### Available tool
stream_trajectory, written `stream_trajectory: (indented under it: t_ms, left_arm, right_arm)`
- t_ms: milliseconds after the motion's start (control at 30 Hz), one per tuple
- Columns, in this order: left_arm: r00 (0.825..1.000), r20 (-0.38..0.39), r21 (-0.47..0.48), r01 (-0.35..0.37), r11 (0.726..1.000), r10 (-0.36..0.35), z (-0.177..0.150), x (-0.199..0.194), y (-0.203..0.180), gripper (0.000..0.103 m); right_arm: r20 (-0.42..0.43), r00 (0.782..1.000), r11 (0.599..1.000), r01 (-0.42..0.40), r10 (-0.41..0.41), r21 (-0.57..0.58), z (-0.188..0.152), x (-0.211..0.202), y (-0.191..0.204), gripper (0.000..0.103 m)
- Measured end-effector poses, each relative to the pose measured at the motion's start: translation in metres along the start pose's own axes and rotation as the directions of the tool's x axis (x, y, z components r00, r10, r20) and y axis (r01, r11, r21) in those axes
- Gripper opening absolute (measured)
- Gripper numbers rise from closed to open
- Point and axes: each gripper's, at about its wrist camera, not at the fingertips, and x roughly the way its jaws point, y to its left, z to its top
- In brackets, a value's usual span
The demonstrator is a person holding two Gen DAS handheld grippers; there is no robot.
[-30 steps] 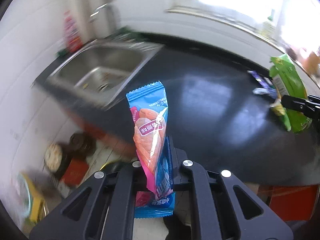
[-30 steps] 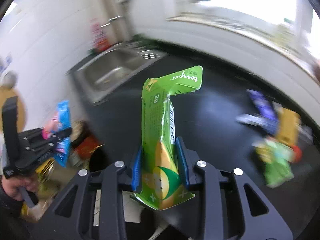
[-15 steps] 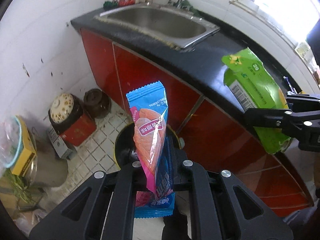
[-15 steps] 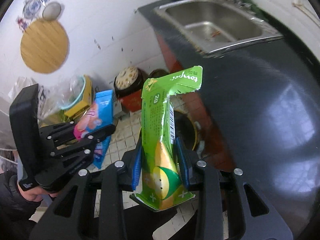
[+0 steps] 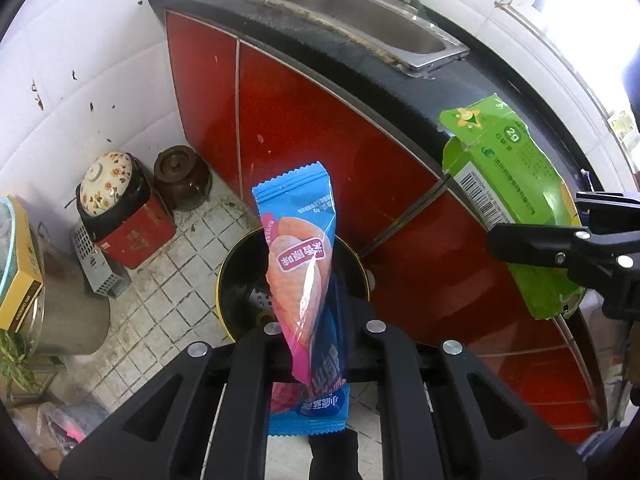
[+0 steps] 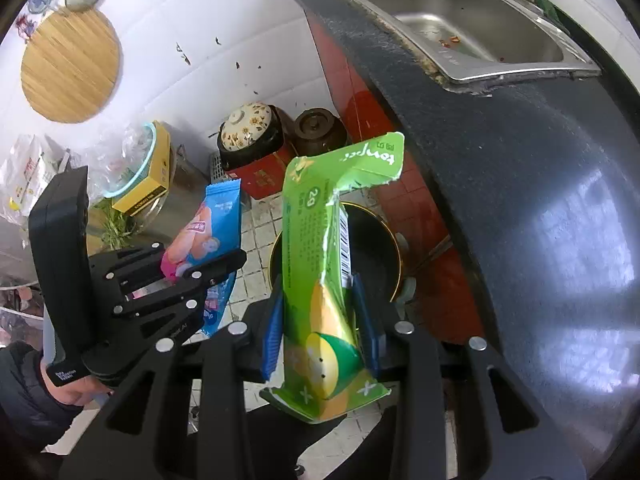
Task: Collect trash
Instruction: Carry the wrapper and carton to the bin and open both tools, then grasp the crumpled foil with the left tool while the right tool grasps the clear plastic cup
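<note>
Both hands swung off tabletop [image 6: 540, 160]; now over bin [image 5: 240, 280], lower centre. Left fingers [image 5: 316, 320] pinching blue wrapper [image 5: 300, 248], right fingers [image 6: 320, 312] pinching green wrapper [image 6: 316, 260]. Centre each over bin mouth, then release.

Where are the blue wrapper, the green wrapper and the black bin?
blue wrapper [image 5: 298, 248], left wrist view, its pink printed middle.
green wrapper [image 6: 308, 240], right wrist view, its upper panel.
black bin [image 5: 240, 280], left wrist view, its inner wall.

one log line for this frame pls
phase: carry to bin | left gripper: shut on blue wrapper | right gripper: shut on green wrapper | black bin: on floor below both, open
</note>
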Motion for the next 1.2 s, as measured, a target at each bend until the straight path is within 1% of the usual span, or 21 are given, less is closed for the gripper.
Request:
stream_trajectory:
  t_ms: [67, 100, 133, 167, 200, 233, 267, 367, 500, 633, 700, 733, 767, 833, 900, 967, 1000, 1067, 1100, 1167, 1200]
  left_arm:
    - [1.000, -0.005, 0.008, -0.004, 1.000, 0.004, 0.001, 0.001, 0.000, 0.010]
    - [1.000, -0.011, 0.016, 0.002, 1.000, -0.002, 0.001, 0.003, 0.000, 0.011]
    - [1.000, -0.021, 0.026, 0.000, 1.000, 0.001, 0.002, 0.005, 0.000, 0.019]
    - [1.000, -0.028, 0.035, -0.004, 0.999, 0.005, 0.002, 0.007, 0.000, 0.039]
    - [1.000, -0.028, 0.042, -0.008, 0.999, 0.009, 0.002, 0.007, 0.000, 0.052]
    - [1.000, -0.019, 0.043, -0.011, 0.999, 0.012, 0.002, 0.007, 0.000, 0.068]
    - [1.000, -0.008, 0.043, -0.013, 0.999, 0.013, 0.001, 0.005, 0.001, 0.069]
    - [1.000, -0.012, 0.041, -0.021, 0.999, 0.022, 0.002, 0.006, 0.004, 0.069]
    - [0.999, 0.000, 0.035, -0.034, 0.999, 0.034, 0.002, 0.003, 0.008, 0.070]
    - [0.999, 0.013, 0.036, -0.048, 0.998, 0.048, 0.004, -0.002, 0.007, 0.073]
    - [0.998, 0.019, 0.046, -0.062, 0.997, 0.061, 0.007, -0.007, 0.002, 0.076]
    - [0.997, 0.027, 0.054, -0.071, 0.996, 0.069, 0.009, -0.010, -0.001, 0.081]
    - [0.996, 0.037, 0.062, -0.085, 0.994, 0.082, 0.012, -0.014, -0.006, 0.088]
    - [0.990, 0.072, 0.082, -0.128, 0.988, 0.122, 0.020, -0.026, -0.020, 0.095]
    - [0.987, 0.104, 0.122, -0.132, 0.984, 0.119, 0.030, -0.038, -0.044, 0.096]
    - [0.987, 0.121, 0.167, -0.123, 0.978, 0.104, 0.040, -0.046, -0.069, 0.096]
    - [0.988, 0.129, 0.201, -0.107, 0.974, 0.082, 0.047, -0.049, -0.088, 0.096]
    - [0.990, 0.138, 0.263, -0.067, 0.962, 0.031, 0.057, -0.054, -0.122, 0.096]
    - [0.989, 0.144, 0.311, -0.029, 0.950, -0.017, 0.062, -0.057, -0.148, 0.096]
    - [0.986, 0.147, 0.388, 0.016, 0.922, -0.080, 0.069, -0.059, -0.191, 0.096]
    - [0.982, 0.142, 0.436, 0.049, 0.899, -0.122, 0.072, -0.060, -0.219, 0.096]
  right_arm:
    - [-0.004, 1.000, 1.000, 0.008, -0.008, -0.008, 0.004, 0.005, 0.001, 0.036]
    - [-0.005, 1.000, 1.000, 0.009, -0.009, -0.011, 0.006, 0.007, 0.002, 0.039]
    - [-0.007, 1.000, 1.000, 0.014, -0.014, -0.012, 0.008, 0.009, 0.002, 0.042]
    - [-0.010, 1.000, 1.000, 0.014, -0.014, -0.013, 0.009, 0.010, 0.002, 0.044]
    - [-0.012, 1.000, 1.000, 0.017, -0.017, -0.014, 0.010, 0.012, 0.002, 0.051]
    - [-0.011, 1.000, 1.000, 0.017, -0.017, -0.014, 0.012, 0.014, 0.002, 0.060]
    - [-0.008, 1.000, 1.000, 0.018, -0.018, -0.014, 0.013, 0.014, 0.002, 0.064]
    - [-0.010, 1.000, 1.000, 0.010, -0.010, -0.007, 0.016, 0.015, 0.001, 0.071]
    - [0.013, 1.000, 1.000, 0.017, -0.017, -0.001, 0.017, 0.007, -0.002, 0.072]
    - [0.041, 0.999, 1.000, 0.020, -0.021, 0.014, 0.013, -0.008, -0.010, 0.074]
    - [0.062, 0.998, 0.999, 0.027, -0.028, 0.023, 0.011, -0.019, -0.014, 0.074]
    - [0.082, 0.996, 0.999, 0.030, -0.033, 0.035, 0.007, -0.029, -0.018, 0.074]
    - [0.102, 0.994, 0.998, 0.036, -0.041, 0.049, 0.003, -0.041, -0.024, 0.075]
    - [0.141, 0.988, 0.995, 0.054, -0.065, 0.081, -0.006, -0.062, -0.036, 0.080]
    - [0.189, 0.977, 0.990, 0.082, -0.103, 0.116, -0.020, -0.089, -0.052, 0.084]
    - [0.242, 0.953, 0.976, 0.142, -0.180, 0.165, -0.039, -0.125, -0.073, 0.088]
    - [0.268, 0.935, 0.963, 0.180, -0.232, 0.202, -0.052, -0.146, -0.088, 0.089]
    - [0.288, 0.905, 0.932, 0.235, -0.313, 0.274, -0.075, -0.175, -0.113, 0.089]
    - [0.297, 0.889, 0.915, 0.253, -0.348, 0.315, -0.087, -0.191, -0.126, 0.089]
    - [0.305, 0.850, 0.865, 0.291, -0.430, 0.410, -0.118, -0.224, -0.156, 0.089]
    - [0.301, 0.832, 0.839, 0.306, -0.465, 0.451, -0.133, -0.238, -0.170, 0.089]
